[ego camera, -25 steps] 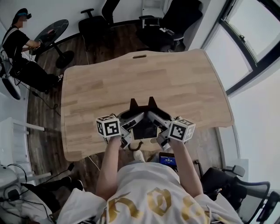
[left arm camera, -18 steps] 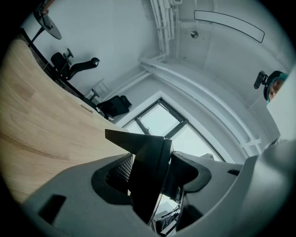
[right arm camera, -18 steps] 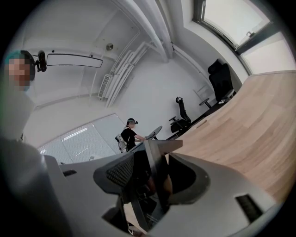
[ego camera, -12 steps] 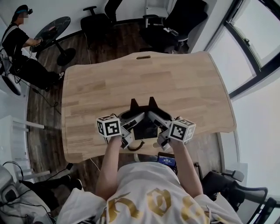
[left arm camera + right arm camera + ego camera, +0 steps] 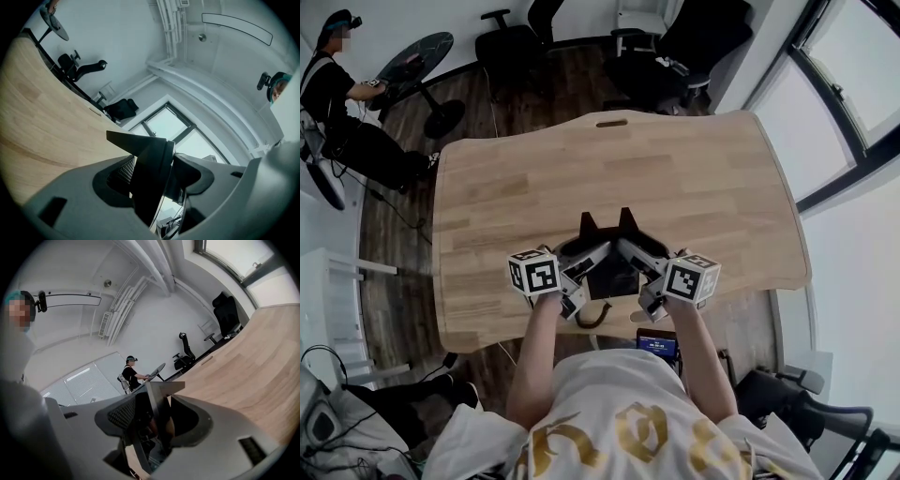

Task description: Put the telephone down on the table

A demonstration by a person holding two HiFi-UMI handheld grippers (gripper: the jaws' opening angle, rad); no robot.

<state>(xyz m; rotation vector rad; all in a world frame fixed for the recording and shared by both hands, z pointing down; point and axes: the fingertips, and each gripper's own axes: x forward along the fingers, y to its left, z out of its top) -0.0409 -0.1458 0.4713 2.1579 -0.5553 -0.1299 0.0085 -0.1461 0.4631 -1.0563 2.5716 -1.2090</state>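
The telephone (image 5: pixel 611 276) shows only as a dark flat slab, hemmed in on both sides. Its face cannot be read, and it is hard to tell whether the two black points at its far edge belong to it. It sits over the near edge of the desk (image 5: pixel 703 178), just ahead of the person's chest, and no view tells whether its underside touches the wood. The left gripper (image 5: pixel 587 255) clamps its left side: in the left gripper view the grey fingers (image 5: pixel 79 187) press on a black edge that fills the gap. The right gripper (image 5: pixel 637 255) does likewise, its fingers (image 5: pixel 220 427) closed on a thin dark slab. A dark loop (image 5: pixel 594 315) hangs beneath, partly hidden. Compared with half a second and a second ago, grippers and telephone keep the same place and pose; only the desk outline sits slightly differently in the head view.
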